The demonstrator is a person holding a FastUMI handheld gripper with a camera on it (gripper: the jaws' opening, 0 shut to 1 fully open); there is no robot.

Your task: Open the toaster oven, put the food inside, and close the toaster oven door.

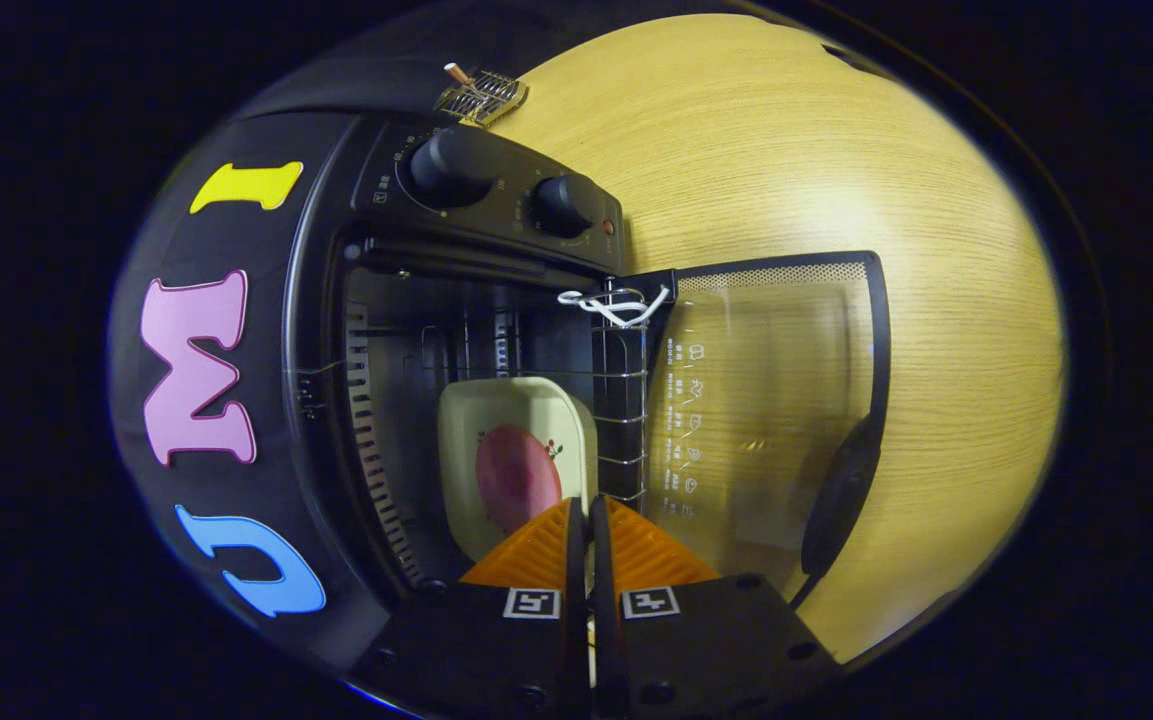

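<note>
Gripper view: cream dish [511, 440] holding pink food [516, 478] sits inside the black toaster oven [456, 260], glass door [766, 400] open; gripper [588, 510] jaws clenched, gripping its near rim.

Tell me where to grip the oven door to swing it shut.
Grip the door by its dark bar handle on the free edge, farthest from the hinge. Come from beyond that edge, fingers straddling the bar. The gripper is shut on the plate inside the oven.
</note>
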